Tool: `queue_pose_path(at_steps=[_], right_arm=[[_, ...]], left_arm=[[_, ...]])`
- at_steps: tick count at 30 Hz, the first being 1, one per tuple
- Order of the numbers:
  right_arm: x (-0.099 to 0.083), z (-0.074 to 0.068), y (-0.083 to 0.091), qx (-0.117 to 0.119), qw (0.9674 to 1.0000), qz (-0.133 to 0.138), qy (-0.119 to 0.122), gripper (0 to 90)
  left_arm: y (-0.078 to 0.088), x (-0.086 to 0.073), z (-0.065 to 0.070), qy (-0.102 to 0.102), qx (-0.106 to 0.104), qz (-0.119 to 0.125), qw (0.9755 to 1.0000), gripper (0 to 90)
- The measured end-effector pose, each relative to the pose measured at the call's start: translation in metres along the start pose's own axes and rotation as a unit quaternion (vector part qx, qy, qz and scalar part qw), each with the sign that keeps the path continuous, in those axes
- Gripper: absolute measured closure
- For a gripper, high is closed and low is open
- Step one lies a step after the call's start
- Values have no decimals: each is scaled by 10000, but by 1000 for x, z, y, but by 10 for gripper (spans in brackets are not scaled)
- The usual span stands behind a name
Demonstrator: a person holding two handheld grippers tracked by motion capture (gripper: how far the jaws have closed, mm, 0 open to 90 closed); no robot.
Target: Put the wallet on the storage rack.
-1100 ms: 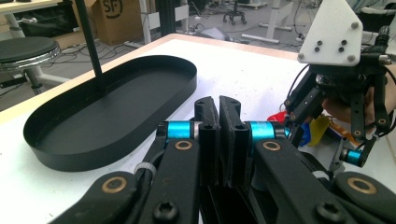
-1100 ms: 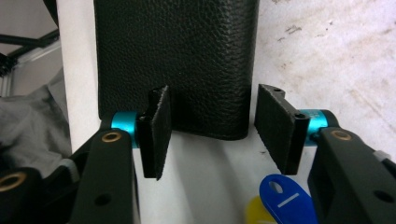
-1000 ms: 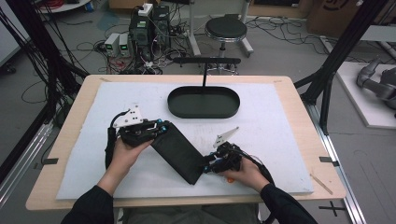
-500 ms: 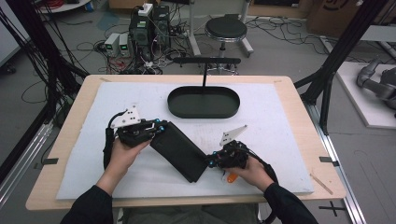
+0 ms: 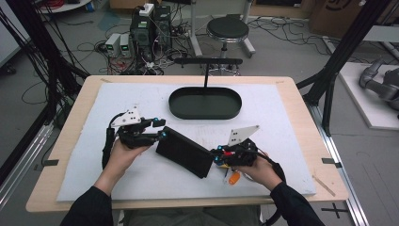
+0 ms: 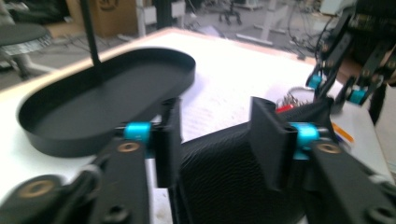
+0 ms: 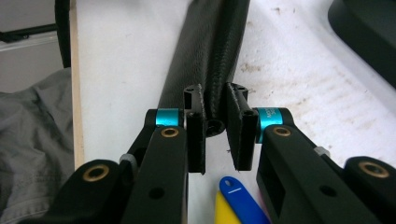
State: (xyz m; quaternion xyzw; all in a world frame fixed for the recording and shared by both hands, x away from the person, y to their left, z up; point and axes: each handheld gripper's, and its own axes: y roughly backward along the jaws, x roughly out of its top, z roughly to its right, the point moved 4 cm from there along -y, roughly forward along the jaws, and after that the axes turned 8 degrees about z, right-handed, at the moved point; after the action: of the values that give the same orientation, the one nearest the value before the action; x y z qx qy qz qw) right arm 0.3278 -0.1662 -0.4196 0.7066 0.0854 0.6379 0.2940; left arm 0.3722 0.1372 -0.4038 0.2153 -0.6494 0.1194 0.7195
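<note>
On the white-covered worktop [image 5: 282,117], one black oval tray [image 5: 205,102], one black leather pouch [image 5: 184,151] and two claws are seen. The pouch is laid just in front of the tray, its long axis slanted from the tray's near-left side toward the near right. The left claw [image 5: 162,129] is held spread around the pouch's far-left end, with a pad [image 6: 168,140] on either side and gaps visible in the left gripper view. The right claw [image 5: 216,157] is closed on the pouch's near-right end, the leather being pinched between both pads [image 7: 196,126]. One blue tag [image 7: 243,198] and one yellow tag [image 7: 224,210] are seen under the right claw.
</note>
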Motion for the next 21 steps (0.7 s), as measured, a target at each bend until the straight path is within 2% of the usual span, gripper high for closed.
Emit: queue_pose_path(at_steps=[2,4,5,10,13,14,15,16,19,21], right_arm=[[1,-1,2,6,10000,-10,83,801],[2,-2,2,20,9998,22,176,801],[3,-3,3,40,9997,53,242,801],[4,-6,4,74,9991,119,405,801],[4,-5,5,96,9990,115,414,801],[4,-5,5,98,9991,109,389,801],[4,-4,5,83,9992,105,377,800],[4,-4,5,106,9992,113,369,800],[2,-1,7,125,9995,129,258,795],[0,1,6,143,9997,140,157,774]], left_arm=[[-1,-6,-2,30,-97,-215,9997,451],[-3,-11,-5,-44,-117,-357,9993,430],[-3,-13,-7,-17,-119,-407,9991,418],[-7,-23,-16,290,-260,-524,9979,359],[-8,-28,-18,494,-554,-553,9957,368],[-8,-28,-16,492,-692,-564,9948,439],[-8,-28,-16,394,-650,-574,9955,496],[-7,-27,-16,364,-634,-581,9956,514],[-2,-28,-18,480,-709,-474,9952,619],[-1,-29,-17,422,-675,-452,9958,676]])
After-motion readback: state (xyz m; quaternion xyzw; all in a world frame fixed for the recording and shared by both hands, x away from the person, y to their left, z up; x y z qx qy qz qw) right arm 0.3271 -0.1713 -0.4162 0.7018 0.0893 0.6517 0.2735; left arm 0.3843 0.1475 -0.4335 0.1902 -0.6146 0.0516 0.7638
